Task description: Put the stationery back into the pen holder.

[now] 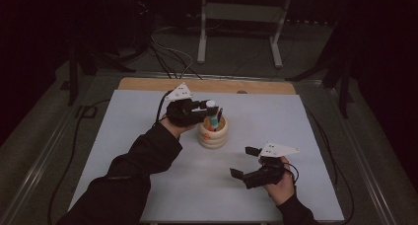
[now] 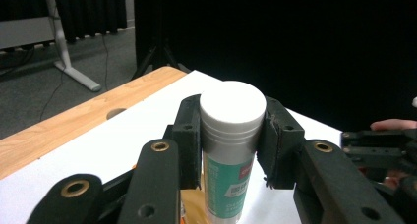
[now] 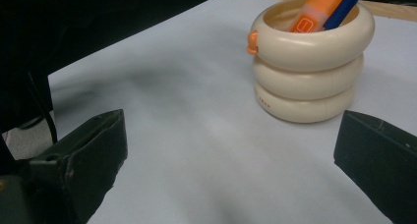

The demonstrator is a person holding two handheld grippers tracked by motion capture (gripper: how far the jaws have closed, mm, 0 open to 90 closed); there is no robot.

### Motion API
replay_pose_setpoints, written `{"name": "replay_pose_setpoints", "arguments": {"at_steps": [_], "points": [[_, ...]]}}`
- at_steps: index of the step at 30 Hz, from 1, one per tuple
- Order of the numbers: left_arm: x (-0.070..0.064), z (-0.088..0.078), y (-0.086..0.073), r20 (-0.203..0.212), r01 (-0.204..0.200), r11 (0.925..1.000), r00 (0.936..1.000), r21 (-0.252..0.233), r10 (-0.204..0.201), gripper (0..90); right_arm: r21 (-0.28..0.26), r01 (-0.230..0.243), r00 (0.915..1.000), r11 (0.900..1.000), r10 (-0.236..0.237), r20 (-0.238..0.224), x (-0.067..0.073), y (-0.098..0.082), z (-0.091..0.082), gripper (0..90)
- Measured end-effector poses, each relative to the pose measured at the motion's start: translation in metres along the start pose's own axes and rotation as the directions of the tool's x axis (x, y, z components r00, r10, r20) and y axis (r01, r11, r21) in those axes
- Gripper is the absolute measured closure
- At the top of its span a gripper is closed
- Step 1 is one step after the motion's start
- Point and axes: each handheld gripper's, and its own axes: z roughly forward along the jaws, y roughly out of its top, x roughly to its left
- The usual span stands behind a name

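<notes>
Two grippers: one at work and one idle above a white counter in a dim room.
Left gripper: clamped on a glue stick with a white cap and green label, held upright between both pads just under the cap.
Glue stick position: in the high view, directly over the holder's mouth, its lower end at or inside the rim; whether it touches bottom cannot be told.
Pen holder: cream, shaped like three stacked rings, standing near the middle of the counter; an orange highlighter and a blue pen lean inside it.
Right gripper: jaws spread wide and empty, held low over the counter, apart from the holder and aimed toward it.
Counter edge: a bare wooden strip runs along the far side.
</notes>
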Motion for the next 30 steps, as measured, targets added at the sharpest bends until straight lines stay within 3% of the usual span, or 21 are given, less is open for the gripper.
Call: {"name": "replay_pose_setpoints", "arguments": {"at_steps": [14,18,30], "points": [[0.011,0.016,-0.010,-0.013,0.009,0.9997,0.9999,0.022,-0.009,65.8,-0.008,-0.007,1.0000,1.000,0.007,-0.003,-0.001,-0.001,-0.001,0.0],[0.011,0.019,-0.012,-0.024,-0.016,0.9994,0.9996,0.030,0.016,65.8,-0.009,-0.010,0.9999,1.000,0.009,-0.007,-0.001,-0.001,-0.001,0.0],[0.012,0.032,-0.023,-0.016,-0.026,0.9981,0.9995,0.055,0.027,65.8,-0.006,-0.019,0.9998,1.000,0.019,-0.011,-0.002,-0.002,-0.001,0.0]]}}
